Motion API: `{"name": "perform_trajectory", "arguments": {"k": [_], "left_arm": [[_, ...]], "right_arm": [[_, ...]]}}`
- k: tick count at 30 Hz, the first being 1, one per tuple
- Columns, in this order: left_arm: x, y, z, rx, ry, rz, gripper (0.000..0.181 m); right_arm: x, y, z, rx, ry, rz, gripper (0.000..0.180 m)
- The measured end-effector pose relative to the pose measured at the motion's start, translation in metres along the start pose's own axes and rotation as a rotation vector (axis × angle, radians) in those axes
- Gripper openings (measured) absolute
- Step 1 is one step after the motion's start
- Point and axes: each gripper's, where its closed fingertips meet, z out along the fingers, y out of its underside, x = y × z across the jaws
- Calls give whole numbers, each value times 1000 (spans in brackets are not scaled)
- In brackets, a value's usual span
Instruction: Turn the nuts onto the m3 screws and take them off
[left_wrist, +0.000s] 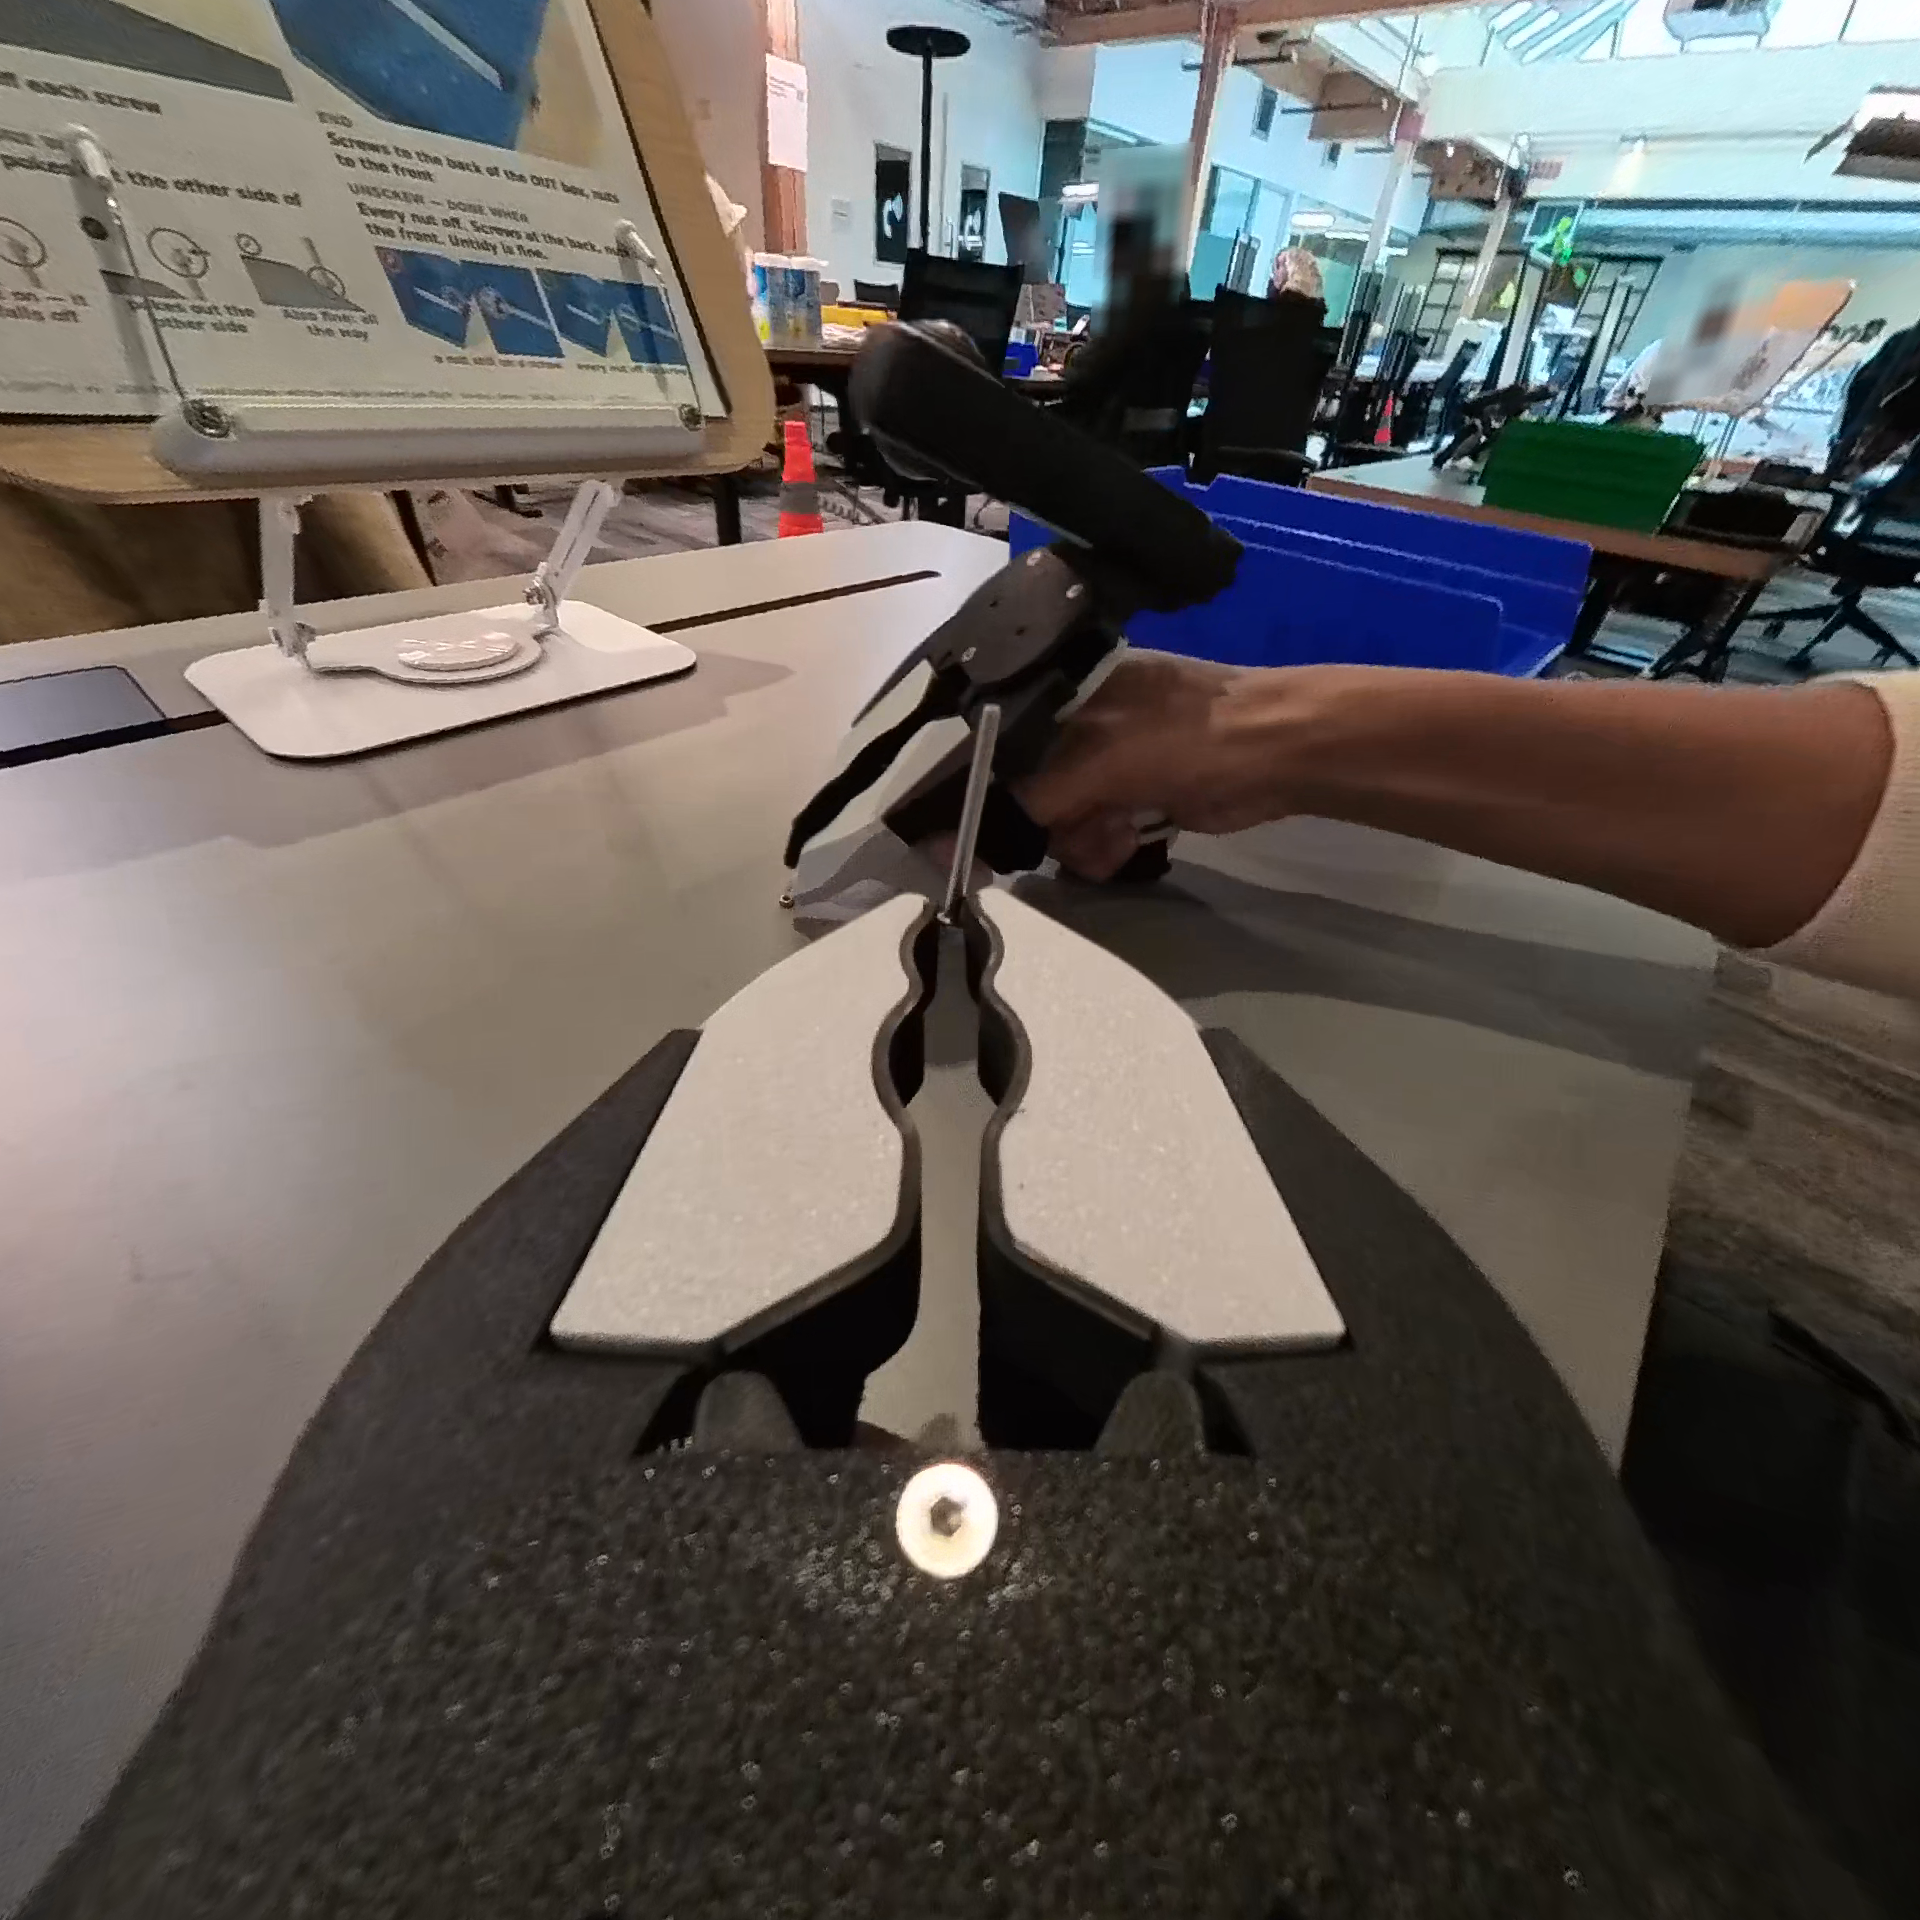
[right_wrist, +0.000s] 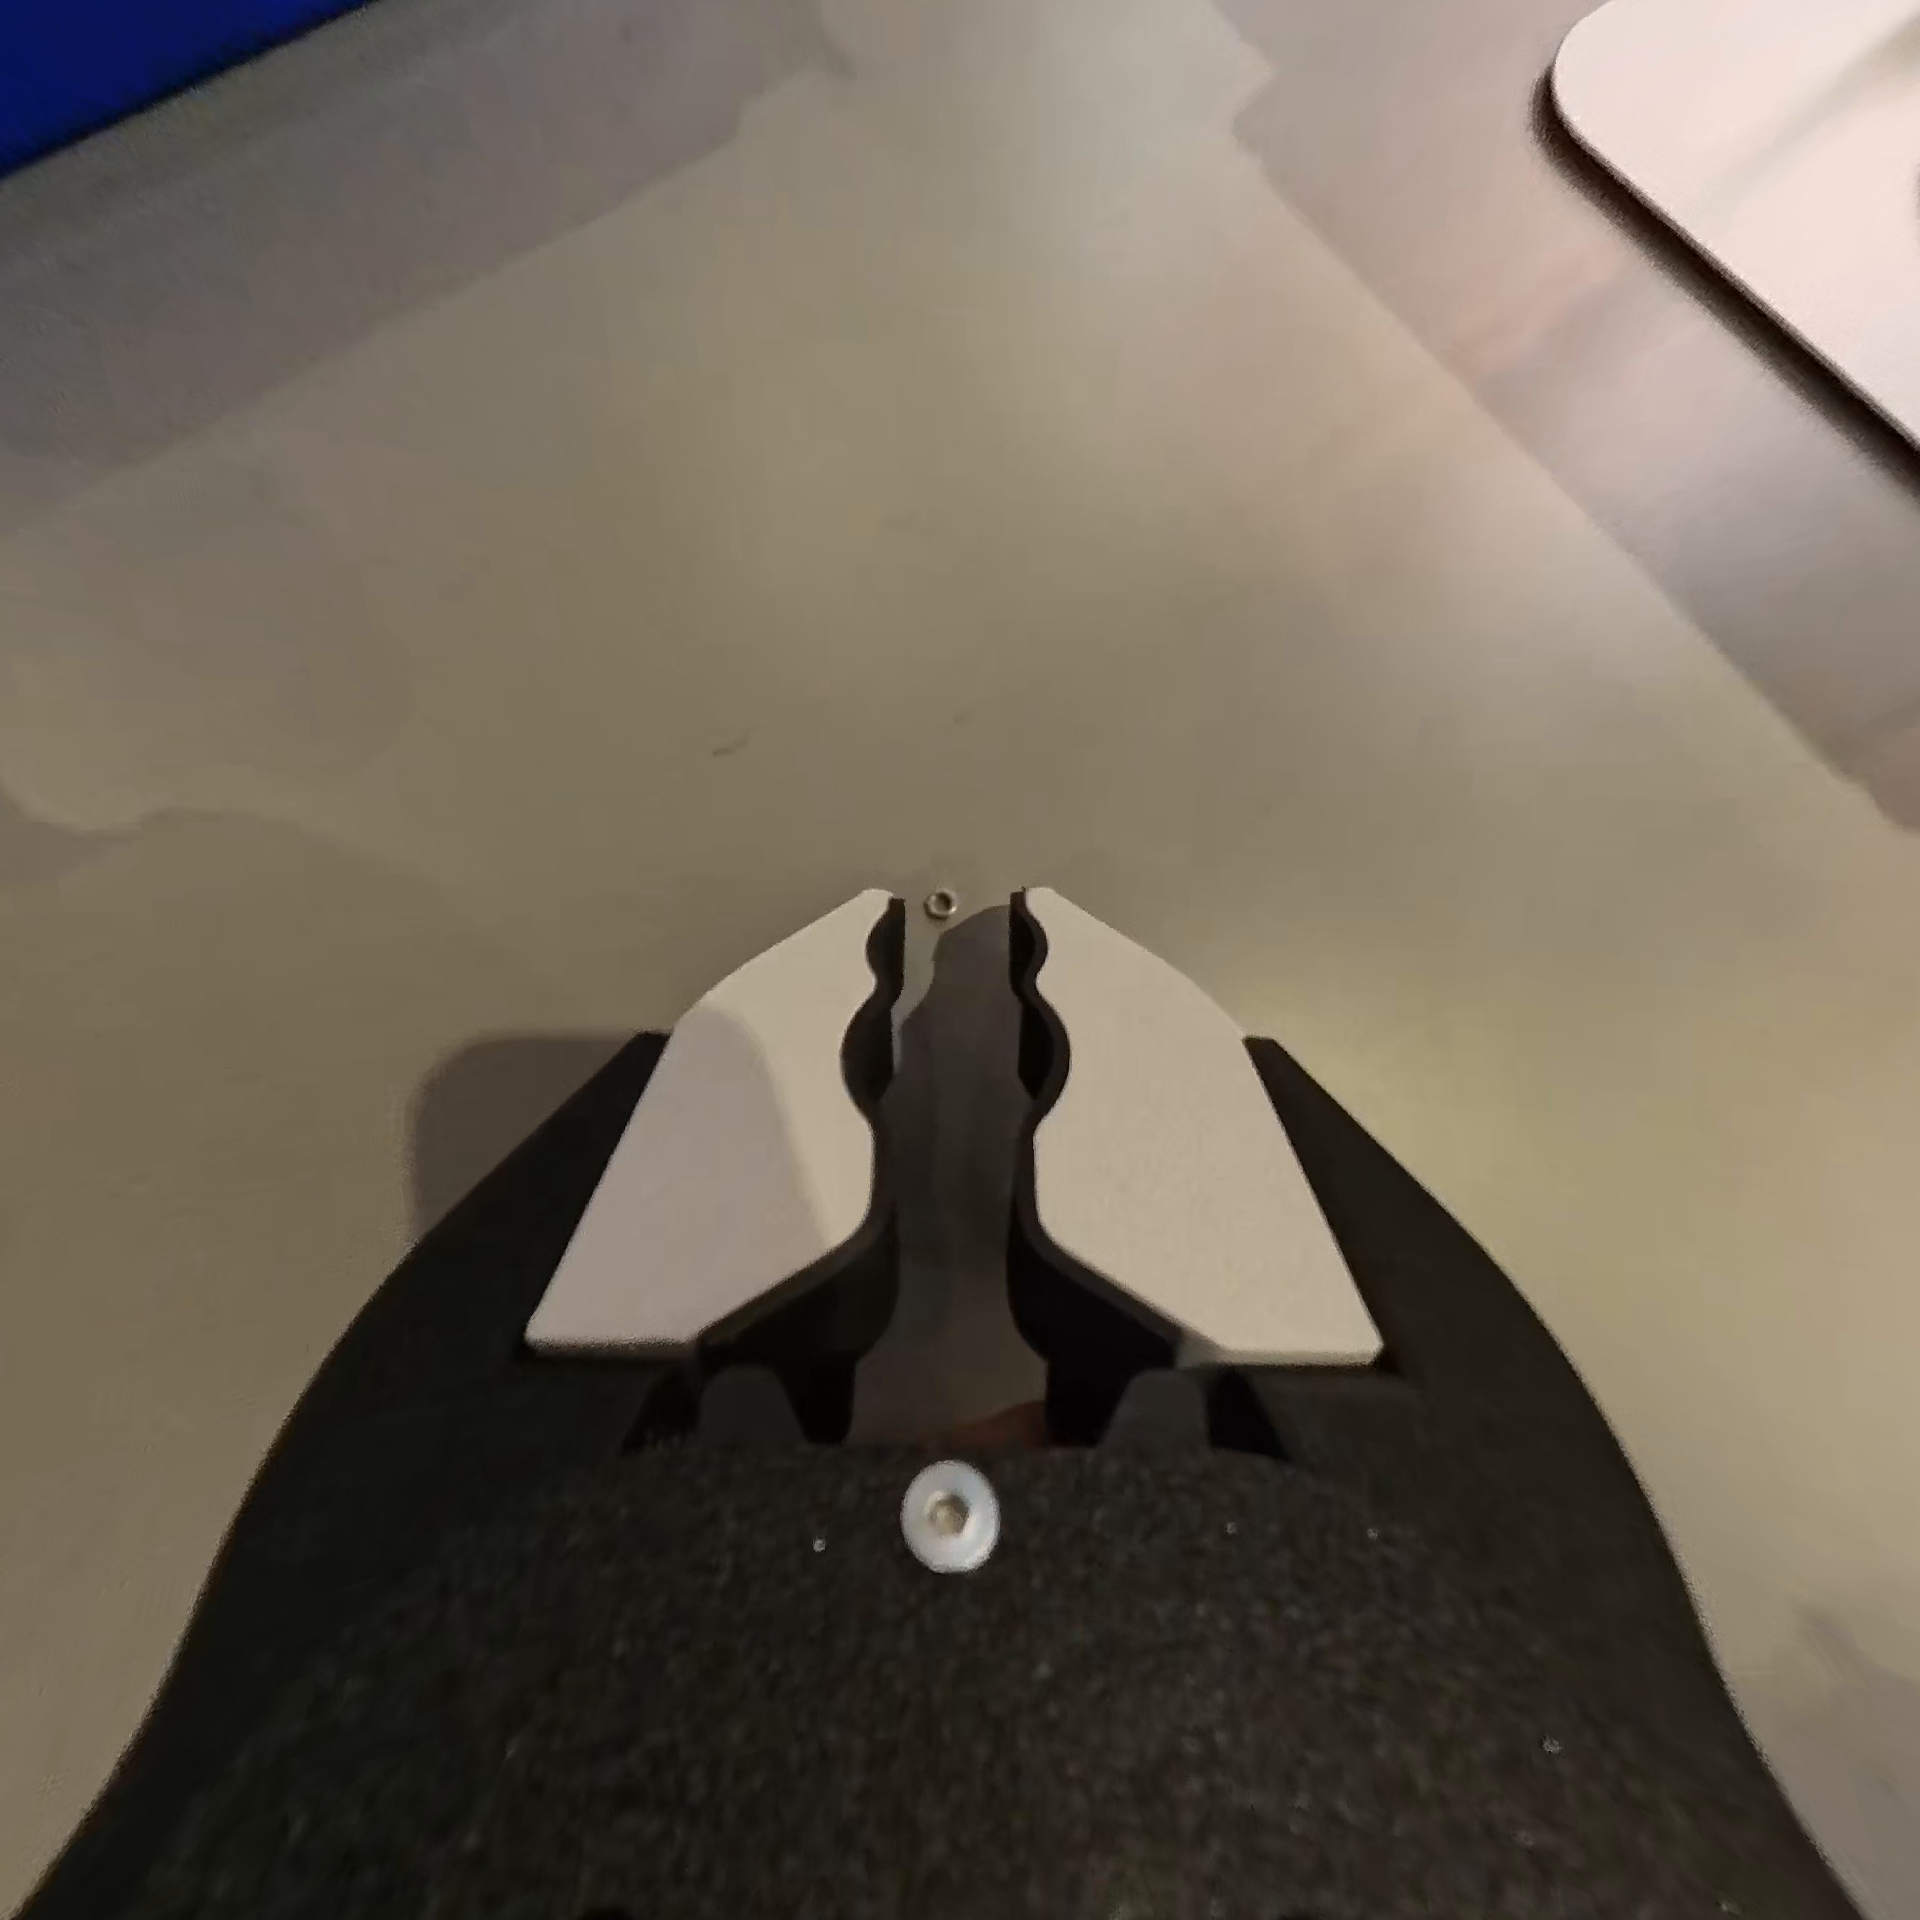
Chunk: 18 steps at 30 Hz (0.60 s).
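Observation:
My left gripper (left_wrist: 954, 914) is shut on the head end of a long thin M3 screw (left_wrist: 971, 810), which stands up and tilts slightly right from the fingertips. A small silver nut (right_wrist: 940, 902) lies flat on the grey table (right_wrist: 727, 520). My right gripper (right_wrist: 951, 902) is open, its tips down at the table on either side of the nut, which is nearer the left finger. In the left wrist view a hand holds the right gripper (left_wrist: 821, 862) just behind the screw, pointing down-left, with the nut (left_wrist: 787, 902) below its tips.
An instruction board (left_wrist: 343, 208) stands on a white base (left_wrist: 436, 675) at the far left of the table, and the base also shows in the right wrist view (right_wrist: 1766, 208). A blue bin (left_wrist: 1351, 592) sits at the far right. The table edge (left_wrist: 1694, 1039) runs along the right.

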Motion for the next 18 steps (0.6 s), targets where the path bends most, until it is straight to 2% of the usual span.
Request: {"name": "perform_trajectory", "arguments": {"k": [18], "left_arm": [[4, 3, 2, -18, 9, 27, 4]], "right_arm": [[-2, 3, 5, -46, -55, -19, 14]]}}
